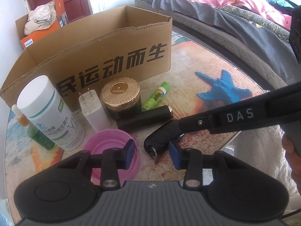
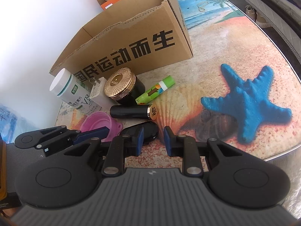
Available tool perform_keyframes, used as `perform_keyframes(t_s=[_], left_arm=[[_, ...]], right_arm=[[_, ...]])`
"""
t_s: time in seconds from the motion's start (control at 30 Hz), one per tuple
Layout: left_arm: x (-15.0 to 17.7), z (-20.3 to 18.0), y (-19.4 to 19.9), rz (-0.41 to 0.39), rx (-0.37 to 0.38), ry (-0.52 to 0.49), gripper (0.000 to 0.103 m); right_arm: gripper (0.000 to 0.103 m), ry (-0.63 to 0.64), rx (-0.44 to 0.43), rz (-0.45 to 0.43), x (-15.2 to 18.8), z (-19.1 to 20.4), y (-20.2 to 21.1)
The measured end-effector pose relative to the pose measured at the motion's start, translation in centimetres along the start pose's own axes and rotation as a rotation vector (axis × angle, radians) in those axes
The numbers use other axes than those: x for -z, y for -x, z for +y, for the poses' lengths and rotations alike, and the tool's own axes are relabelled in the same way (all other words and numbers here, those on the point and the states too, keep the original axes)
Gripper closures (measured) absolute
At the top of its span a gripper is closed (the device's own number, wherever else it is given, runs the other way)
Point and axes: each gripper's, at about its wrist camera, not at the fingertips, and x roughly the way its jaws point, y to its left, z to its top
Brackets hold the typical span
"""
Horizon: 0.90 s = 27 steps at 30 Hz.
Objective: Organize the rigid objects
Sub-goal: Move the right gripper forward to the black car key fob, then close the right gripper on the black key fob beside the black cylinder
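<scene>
Step in hand: picking the first piece, nothing is sitting in the carton [image 1: 112, 43] yet as far as I'm seeing, though its floor is mostly hidden.

Left gripper [image 1: 152, 152] is hanging low over the black key fob [image 1: 158, 137], jaws apart, pads flanking the fob's ring end and not pressing on it. Right gripper [image 2: 153, 140] is coming in from the right side onto the same fob, jaws narrowly apart with bare surface showing between them. One pad is probably touching the fob's edge, but the view is too cramped to be sure.

Fob is lying flat toward the near edge of the surface [image 1: 197, 66], just beside the pink collapsible cup [image 1: 111, 143] and in front of the black tube [image 1: 143, 118].

Next move, my read: one gripper needs to back off, the other needs to close across the fob's narrow body, then lift over the carton's torn front wall.

The remaining pieces are waiting along the carton's front: white bottle [image 1: 47, 109], charger plug [image 1: 92, 111], gold-lidded jar [image 1: 120, 98], green tube [image 1: 156, 96].

The surface is rounded and beach-printed. The carton is standing at its far left edge by a white wall, with the bed [image 1: 225, 9] running along the far right edge.
</scene>
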Motion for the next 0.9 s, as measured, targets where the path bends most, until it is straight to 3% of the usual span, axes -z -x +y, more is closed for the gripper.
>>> perform_keyframes(t_s=[0.3, 0.67, 0.9], left_arm=[[-0.2, -0.3, 1.0, -0.009, -0.049, -0.029, 0.067], [2.1, -0.9, 2.3, -0.006, 0.011, -0.045, 0.066], [2.7, 0.9, 0.9, 0.022, -0.081, -0.008, 0.069]], right_arm=[[0.080, -0.007, -0.023, -0.015, -0.8, -0.3, 0.1], [0.080, -0.001, -0.034, 0.012, 0.0, 0.3, 0.4], [0.080, 0.009, -0.008, 0.014, 0.3, 1.0, 0.0]])
